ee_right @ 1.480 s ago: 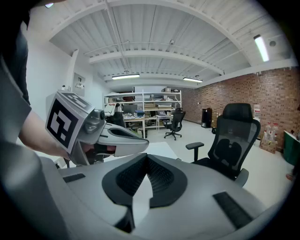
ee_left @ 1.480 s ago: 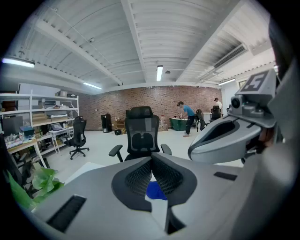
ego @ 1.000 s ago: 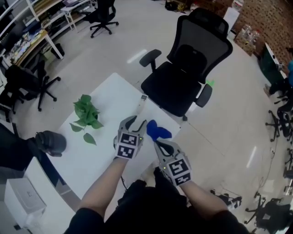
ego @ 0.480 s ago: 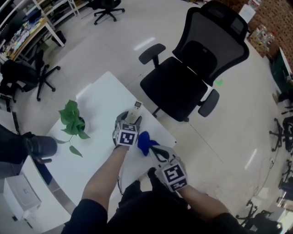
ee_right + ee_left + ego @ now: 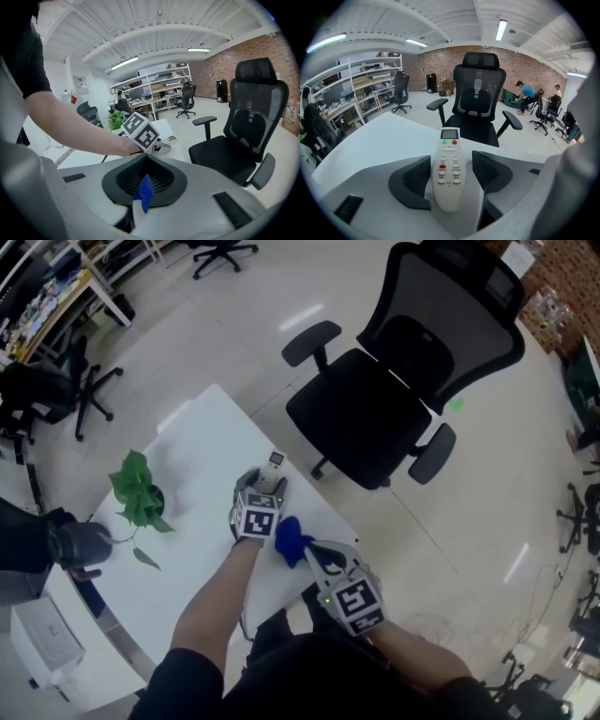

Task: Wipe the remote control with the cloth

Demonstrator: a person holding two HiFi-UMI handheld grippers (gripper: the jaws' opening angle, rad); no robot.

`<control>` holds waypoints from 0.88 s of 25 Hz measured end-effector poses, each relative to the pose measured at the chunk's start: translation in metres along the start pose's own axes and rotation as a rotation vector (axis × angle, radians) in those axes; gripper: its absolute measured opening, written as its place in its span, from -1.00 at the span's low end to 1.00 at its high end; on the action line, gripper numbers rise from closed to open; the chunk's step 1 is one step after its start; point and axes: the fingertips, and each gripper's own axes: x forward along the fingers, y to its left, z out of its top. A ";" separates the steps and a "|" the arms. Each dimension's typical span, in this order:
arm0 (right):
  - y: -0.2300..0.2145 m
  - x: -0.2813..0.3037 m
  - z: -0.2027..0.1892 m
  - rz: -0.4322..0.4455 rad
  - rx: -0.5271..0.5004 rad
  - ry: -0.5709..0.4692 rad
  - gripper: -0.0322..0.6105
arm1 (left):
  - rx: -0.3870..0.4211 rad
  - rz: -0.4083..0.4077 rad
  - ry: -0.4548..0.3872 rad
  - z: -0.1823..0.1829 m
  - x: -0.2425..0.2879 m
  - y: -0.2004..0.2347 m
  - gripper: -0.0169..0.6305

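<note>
I see the remote control (image 5: 449,168) lying flat on the white table (image 5: 192,460), buttons up. Its small display end points away from me, toward the black office chair (image 5: 403,371) that stands just past the table's edge. My left gripper (image 5: 262,486) sits around the remote with its jaws spread wide. The remote lies in the gap between them, and a thin strip of table shows on either side of it, so neither pad presses on it; the remote is released, resting on the table alone.

My right gripper (image 5: 146,180) is clenched on the blue cloth (image 5: 291,540). In the right gripper view the two pads meet with a fold of blue pinched between them. From the head view, the bunched cloth sticks out in front of the right gripper's tips. It is close beside the left gripper's marker cube (image 5: 258,519), short of the remote; I cannot tell whether cloth and cube touch.

Farther left on the table stands a green leafy plant (image 5: 136,491), well apart from the remote.
</note>
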 end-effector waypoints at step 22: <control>-0.006 -0.003 0.006 -0.008 -0.017 -0.027 -0.88 | 0.079 0.019 -0.071 0.027 -0.045 -0.004 -0.31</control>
